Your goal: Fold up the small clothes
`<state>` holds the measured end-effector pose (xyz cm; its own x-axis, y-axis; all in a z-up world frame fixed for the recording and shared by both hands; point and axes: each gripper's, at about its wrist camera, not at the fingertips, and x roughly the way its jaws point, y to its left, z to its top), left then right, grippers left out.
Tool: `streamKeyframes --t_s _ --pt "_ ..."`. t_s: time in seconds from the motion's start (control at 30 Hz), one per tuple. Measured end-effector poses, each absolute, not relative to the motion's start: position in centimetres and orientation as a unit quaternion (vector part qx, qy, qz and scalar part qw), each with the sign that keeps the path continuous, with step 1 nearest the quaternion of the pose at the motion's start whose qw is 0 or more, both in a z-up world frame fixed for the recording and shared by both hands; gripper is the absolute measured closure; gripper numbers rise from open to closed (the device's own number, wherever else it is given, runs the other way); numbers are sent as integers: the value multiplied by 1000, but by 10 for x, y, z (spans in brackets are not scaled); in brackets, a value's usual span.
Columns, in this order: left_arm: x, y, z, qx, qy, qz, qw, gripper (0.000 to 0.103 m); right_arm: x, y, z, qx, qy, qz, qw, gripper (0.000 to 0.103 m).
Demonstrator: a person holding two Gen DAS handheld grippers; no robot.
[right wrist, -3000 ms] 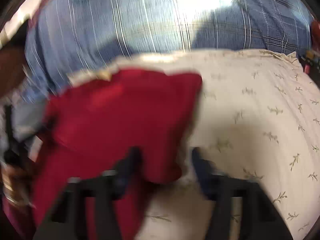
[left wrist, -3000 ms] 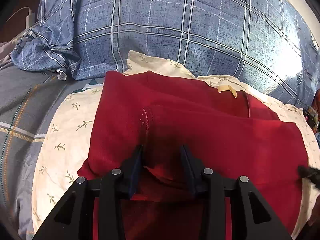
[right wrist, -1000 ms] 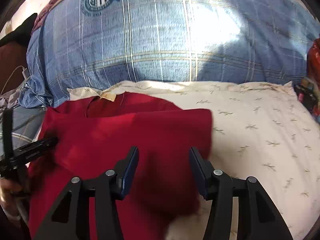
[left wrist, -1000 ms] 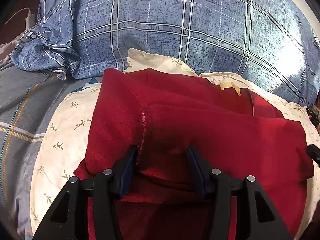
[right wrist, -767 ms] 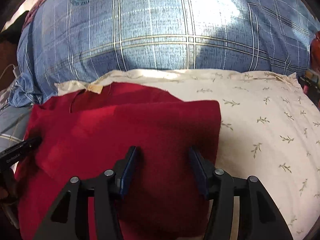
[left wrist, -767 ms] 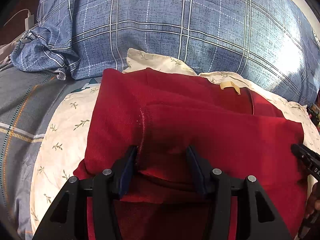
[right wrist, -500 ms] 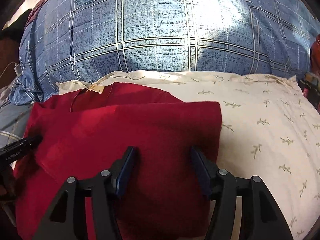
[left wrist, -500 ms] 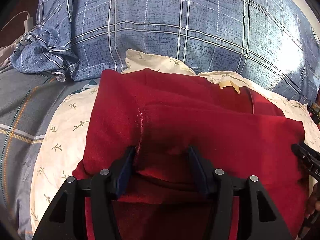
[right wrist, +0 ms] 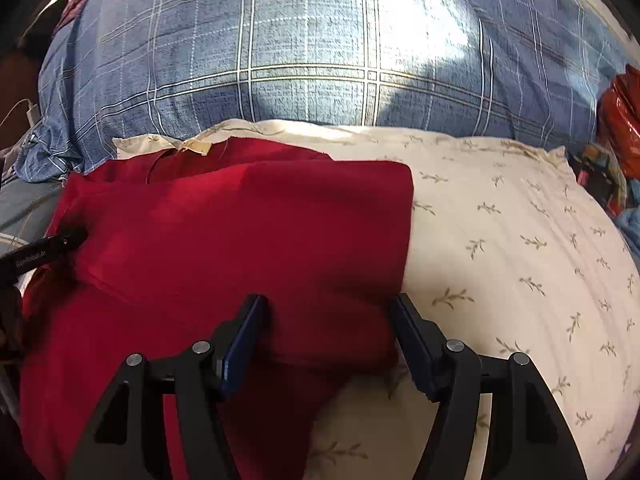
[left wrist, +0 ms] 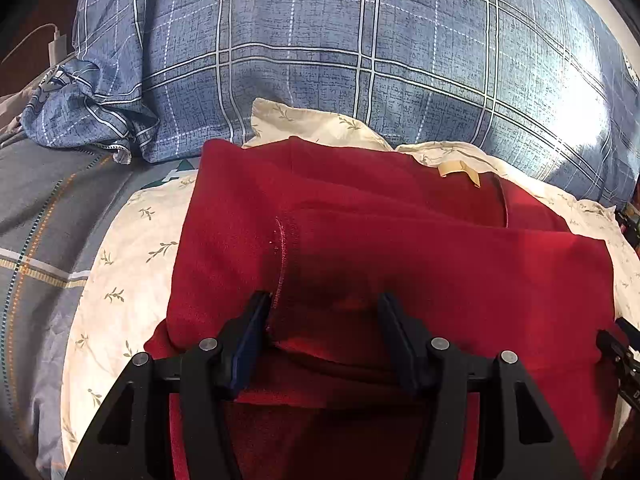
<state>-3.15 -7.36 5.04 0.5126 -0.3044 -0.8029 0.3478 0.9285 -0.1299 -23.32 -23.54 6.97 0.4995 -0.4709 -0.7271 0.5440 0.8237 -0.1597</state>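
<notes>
The red garment (left wrist: 420, 256) lies partly folded on a cream leaf-print pillow (right wrist: 520, 248), a folded-over layer on top and a tan neck label (left wrist: 458, 170) at its far edge. The left gripper (left wrist: 324, 320) has its fingers (left wrist: 250, 328) spread apart, with the near fold of the cloth bunched between them, a stitched seam running just ahead of the left finger. The right gripper (right wrist: 328, 320) also has its fingers (right wrist: 246, 330) parted, straddling the garment's right near corner; the right finger sits at the cloth's edge by bare pillow. Beyond the fingers rises a blue plaid pillow (right wrist: 320, 60); left of the left fingers is a grey striped bedsheet (left wrist: 44, 216).
</notes>
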Motion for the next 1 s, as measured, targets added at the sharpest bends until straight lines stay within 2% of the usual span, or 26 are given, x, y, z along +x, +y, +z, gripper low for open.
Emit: streamKeyframes --t_s 0.17,0.43,0.73,1.0 --pt "-33 -75 50 27 455 -186 870 46 -247 -225 85 54 398 -287 870 36" --pt "-46 -74 59 39 433 -169 884 31 -260 -197 88 49 406 -270 872 35" --pt "-92 -54 80 29 427 -188 884 24 -285 -178 83 62 418 -254 870 35" --pt "-151 -32 92 42 443 -187 876 24 -305 -162 74 71 424 -231 873 33"
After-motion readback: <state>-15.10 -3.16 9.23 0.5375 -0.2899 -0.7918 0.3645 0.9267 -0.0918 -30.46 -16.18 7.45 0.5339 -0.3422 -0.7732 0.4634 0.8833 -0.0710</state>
